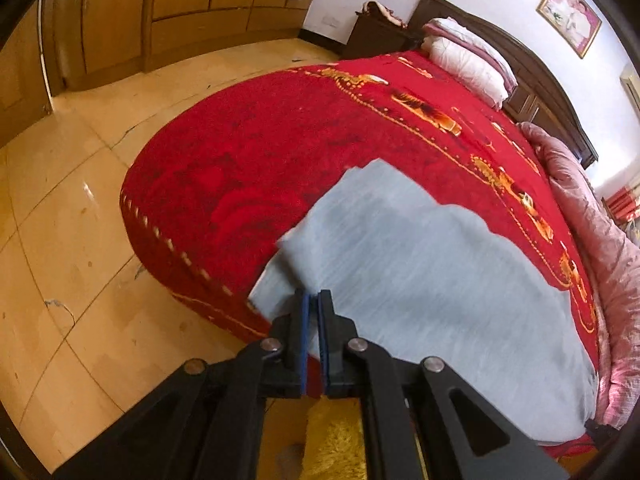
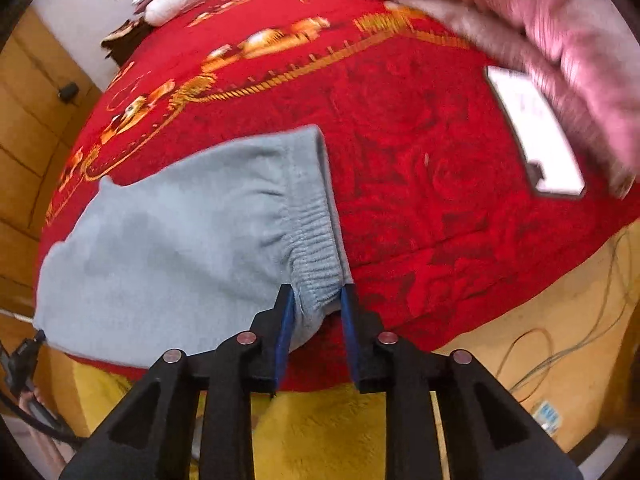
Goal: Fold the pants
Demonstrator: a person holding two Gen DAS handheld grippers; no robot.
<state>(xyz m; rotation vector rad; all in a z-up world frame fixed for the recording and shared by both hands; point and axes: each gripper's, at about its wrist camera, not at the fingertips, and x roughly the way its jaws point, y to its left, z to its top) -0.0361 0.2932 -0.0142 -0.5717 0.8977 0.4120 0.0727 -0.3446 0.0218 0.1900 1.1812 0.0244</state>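
Observation:
Light blue-grey pants lie spread on the red patterned bed cover, near the bed's front edge. My left gripper is shut, pinching a raised fold of the leg end at its tips. In the right wrist view the pants stretch to the left, and their ribbed waistband runs toward me. My right gripper stands partly open, the waistband's near corner lying loosely between its blue pads.
A pink quilt is bunched along the far side of the bed. White pillows lie at the headboard. A white card rests on the cover. A yellow rug and cables are on the floor below.

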